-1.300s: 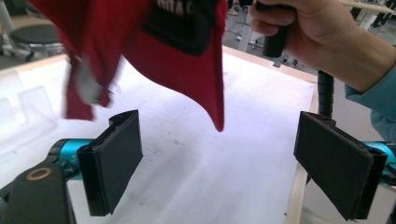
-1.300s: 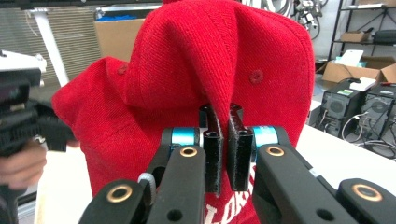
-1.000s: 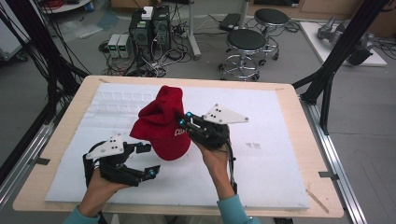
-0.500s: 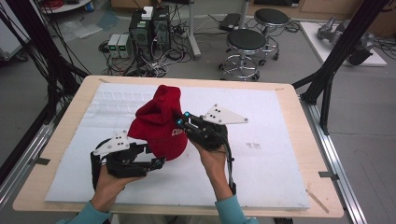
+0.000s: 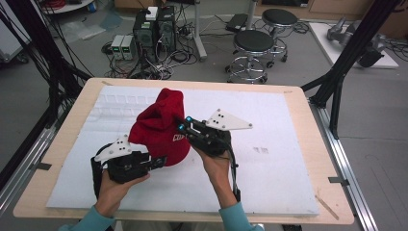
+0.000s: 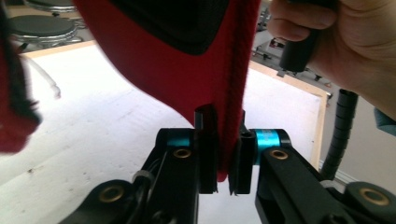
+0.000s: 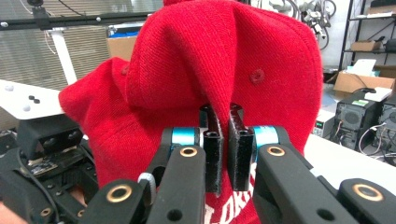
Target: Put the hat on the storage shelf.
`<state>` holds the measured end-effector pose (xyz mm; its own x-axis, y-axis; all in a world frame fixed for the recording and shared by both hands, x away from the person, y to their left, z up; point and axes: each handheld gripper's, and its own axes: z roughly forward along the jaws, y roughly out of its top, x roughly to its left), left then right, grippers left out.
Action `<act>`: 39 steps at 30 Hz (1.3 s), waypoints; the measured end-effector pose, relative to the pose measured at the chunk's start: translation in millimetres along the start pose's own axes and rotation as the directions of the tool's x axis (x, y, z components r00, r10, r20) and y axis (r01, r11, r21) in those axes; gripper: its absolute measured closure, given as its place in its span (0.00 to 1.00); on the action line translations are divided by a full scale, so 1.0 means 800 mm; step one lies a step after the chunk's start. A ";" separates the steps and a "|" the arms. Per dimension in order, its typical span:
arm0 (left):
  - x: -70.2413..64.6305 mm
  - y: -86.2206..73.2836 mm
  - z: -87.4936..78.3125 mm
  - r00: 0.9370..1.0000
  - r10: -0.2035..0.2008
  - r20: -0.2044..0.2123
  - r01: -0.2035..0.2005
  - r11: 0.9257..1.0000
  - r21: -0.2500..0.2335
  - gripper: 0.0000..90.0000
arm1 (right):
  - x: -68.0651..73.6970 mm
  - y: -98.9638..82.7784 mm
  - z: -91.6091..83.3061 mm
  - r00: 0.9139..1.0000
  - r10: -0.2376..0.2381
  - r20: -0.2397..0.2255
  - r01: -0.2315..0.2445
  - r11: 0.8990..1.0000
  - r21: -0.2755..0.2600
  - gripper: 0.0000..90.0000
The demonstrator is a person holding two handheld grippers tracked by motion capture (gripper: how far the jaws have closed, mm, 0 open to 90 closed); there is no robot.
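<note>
A red cap (image 5: 161, 126) with white lettering hangs above the white mat (image 5: 269, 168), held between both grippers. My left gripper (image 5: 161, 161) is shut on the cap's lower edge; in the left gripper view the red brim (image 6: 187, 70) runs down between the black jaws of the left gripper (image 6: 223, 161). My right gripper (image 5: 180, 124) pinches the cap's right side; in the right gripper view, the right gripper (image 7: 223, 140) has a fold of the cap's crown (image 7: 210, 60) caught between its closed jaws. The other hand (image 6: 336, 42) shows at the upper right of the left gripper view.
The mat lies on a wooden table (image 5: 308, 110). Black frame posts (image 5: 346, 62) stand at the table's corners. On the floor beyond are stools (image 5: 252, 48), computer boxes (image 5: 154, 29) and cables.
My left gripper has moved right and up to the cap's lower edge and closed on it. The right gripper has kept its hold, with the cap lifted slightly.
</note>
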<state>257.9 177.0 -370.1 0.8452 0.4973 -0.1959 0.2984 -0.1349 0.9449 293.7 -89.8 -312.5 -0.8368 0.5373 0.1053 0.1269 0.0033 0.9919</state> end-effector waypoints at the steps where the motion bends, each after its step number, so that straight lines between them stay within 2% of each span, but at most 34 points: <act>1: 0.000 0.000 0.000 1.000 0.006 -0.003 -0.006 1.000 0.000 0.94 | 0.000 0.000 0.000 1.000 -0.002 0.000 0.002 1.000 -0.001 0.96; 4: -0.002 0.000 -0.001 1.000 0.012 -0.016 -0.012 1.000 -0.004 0.94 | 0.001 0.000 0.001 1.000 -0.015 0.005 0.015 1.000 -0.004 0.94; 7: -0.002 0.001 -0.002 1.000 0.012 -0.022 -0.012 1.000 -0.003 0.95 | 0.000 -0.001 0.000 1.000 -0.015 0.001 0.015 1.000 -0.015 0.87; 8: -0.002 0.001 -0.002 1.000 0.009 -0.024 -0.009 1.000 0.002 0.95 | 0.000 -0.001 0.000 1.000 -0.018 0.001 0.018 1.000 -0.023 0.79; 9: -0.001 0.001 -0.003 1.000 0.004 -0.022 -0.004 1.000 0.010 0.95 | 0.000 -0.001 0.001 1.000 -0.025 -0.001 0.025 0.999 -0.033 0.63; 10: 0.000 0.001 -0.003 1.000 0.004 -0.026 -0.003 1.000 0.014 0.95 | 0.001 -0.001 0.002 0.999 -0.032 0.021 0.033 0.998 -0.049 0.46; 11: 0.000 0.000 -0.004 0.999 0.000 -0.033 0.000 1.000 0.014 0.95 | 0.001 0.000 0.003 0.998 -0.039 0.054 0.042 0.998 -0.048 0.33; 12: 0.001 0.000 -0.005 0.999 0.000 -0.042 0.001 1.000 0.014 0.95 | 0.002 0.001 0.004 0.996 -0.038 0.080 0.040 0.999 -0.022 0.24; 14: 0.003 0.000 -0.008 0.999 0.002 -0.054 -0.002 1.000 0.006 0.95 | 0.002 0.000 0.007 0.992 -0.052 0.115 0.050 0.999 0.020 0.13; 16: 0.005 0.001 -0.012 0.998 0.004 -0.066 -0.004 1.000 0.000 0.95 | 0.002 -0.001 0.007 0.990 -0.068 0.120 0.063 0.997 0.050 0.12; 20: 0.012 0.007 -0.021 0.995 0.015 -0.094 -0.016 1.000 -0.007 0.95 | 0.003 -0.004 0.005 0.991 -0.101 0.091 0.093 0.992 0.090 0.12; 24: 0.020 0.015 -0.030 0.992 0.024 -0.126 -0.026 1.000 -0.017 0.95 | 0.004 -0.006 0.001 0.988 -0.122 0.089 0.114 0.989 0.097 0.12; 27: 0.029 0.024 -0.039 0.986 0.034 -0.161 -0.040 0.999 -0.032 0.95 | 0.004 -0.008 -0.005 0.986 -0.134 0.103 0.124 0.987 0.102 0.12; 30: 0.040 0.037 -0.048 0.979 0.039 -0.201 -0.050 0.998 -0.047 0.95 | 0.000 -0.010 -0.015 0.984 -0.129 0.123 0.116 0.987 0.108 0.12; 32: 0.049 0.046 -0.053 0.973 0.054 -0.225 -0.065 0.997 -0.040 0.95 | -0.003 -0.010 -0.025 0.982 -0.123 0.140 0.109 0.989 0.102 0.12; 35: 0.065 0.058 -0.060 0.960 0.067 -0.270 -0.077 0.997 -0.030 0.95 | -0.008 -0.012 -0.038 0.980 -0.120 0.160 0.107 0.990 0.092 0.12; 39: 0.080 0.067 -0.064 0.945 0.079 -0.316 -0.088 0.996 -0.014 0.95 | -0.015 -0.018 -0.057 0.977 -0.101 0.186 0.082 0.991 0.107 0.12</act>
<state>305.7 245.6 -318.6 0.6825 0.7304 -0.0277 0.2167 -0.1660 0.9620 278.1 -134.7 -324.7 -0.7315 0.6818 -0.0109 0.1137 0.1377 0.9839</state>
